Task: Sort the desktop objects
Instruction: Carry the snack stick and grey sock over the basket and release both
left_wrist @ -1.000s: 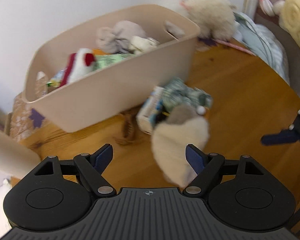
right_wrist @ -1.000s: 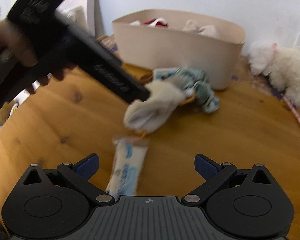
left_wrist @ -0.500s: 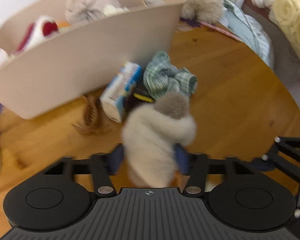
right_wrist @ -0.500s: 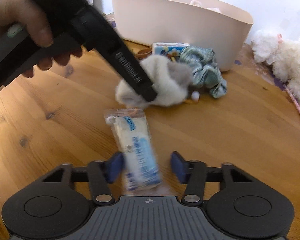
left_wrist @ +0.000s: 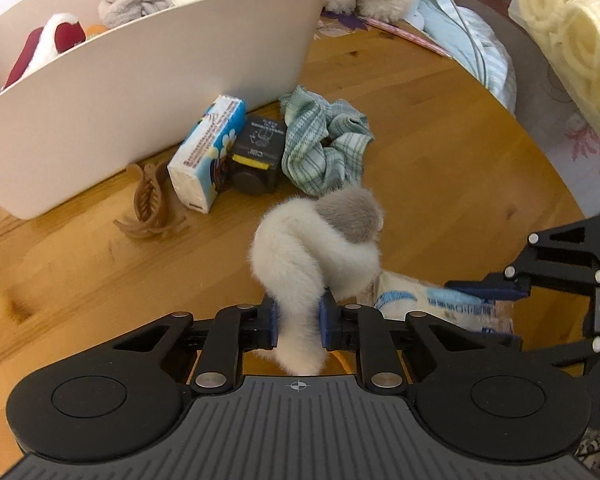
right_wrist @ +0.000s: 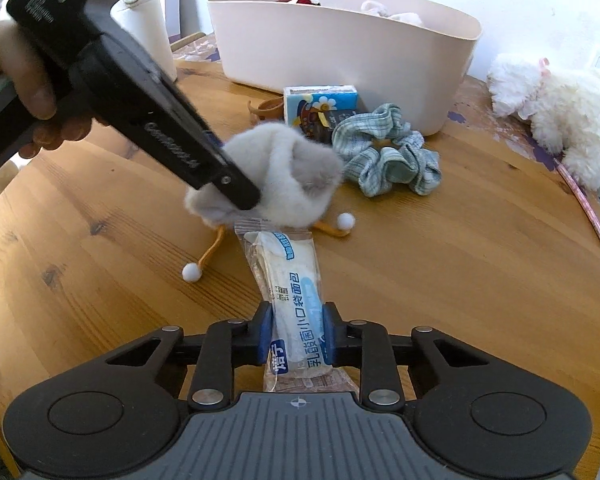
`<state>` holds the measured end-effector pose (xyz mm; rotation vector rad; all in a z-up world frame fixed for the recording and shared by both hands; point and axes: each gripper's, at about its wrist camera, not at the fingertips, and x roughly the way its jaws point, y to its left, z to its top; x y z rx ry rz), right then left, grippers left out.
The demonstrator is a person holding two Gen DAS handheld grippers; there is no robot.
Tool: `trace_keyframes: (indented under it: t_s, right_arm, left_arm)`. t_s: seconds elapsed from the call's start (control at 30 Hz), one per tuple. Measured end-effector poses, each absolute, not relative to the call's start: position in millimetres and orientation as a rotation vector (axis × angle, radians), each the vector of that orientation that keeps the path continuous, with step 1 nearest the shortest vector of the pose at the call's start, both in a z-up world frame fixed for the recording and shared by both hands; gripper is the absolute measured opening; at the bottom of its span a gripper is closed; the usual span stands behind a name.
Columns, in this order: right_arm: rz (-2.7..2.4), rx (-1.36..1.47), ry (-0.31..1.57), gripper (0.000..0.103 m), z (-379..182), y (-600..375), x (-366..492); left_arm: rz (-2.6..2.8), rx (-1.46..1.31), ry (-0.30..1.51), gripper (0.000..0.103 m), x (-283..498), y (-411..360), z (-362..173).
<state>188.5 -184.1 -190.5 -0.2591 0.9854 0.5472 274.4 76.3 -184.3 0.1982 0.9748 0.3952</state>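
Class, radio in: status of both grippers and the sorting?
Left gripper shut on fluffy scrunchie. Right gripper shut on snack packet. Bin path clear.

The beige bin [right_wrist: 340, 56] blocks the table's [right_wrist: 480, 264] far edge, with a tissue pack [right_wrist: 320, 102], black box [left_wrist: 256, 152], hair claw [left_wrist: 148, 208] and green scrunchie [right_wrist: 388, 160] crowded at its foot. Bare wood lies open along the near left and near right edges. A white plush toy [right_wrist: 556, 112] blocks the far right edge.

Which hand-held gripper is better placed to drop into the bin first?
Left, probably. The left hand-held gripper is shut on the fuzzy scrunchie, nearer the beige bin. The right hand-held gripper is shut on the bread packet, farther back, behind the left.
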Motion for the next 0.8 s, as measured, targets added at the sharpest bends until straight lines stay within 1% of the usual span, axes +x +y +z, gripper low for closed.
trace_keyframes:
  t_s: [0.33,0.8]
  right_arm:
    - [0.488,-0.187,0.923,0.023,-167,-209,192]
    - [0.427,-0.178,0.754,0.023,-108,-231,244]
  left_arm:
    - [0.401,0.179,0.967,0.016,252,71,-170]
    - [0.395,0.201,0.842,0.016,239,58,-105]
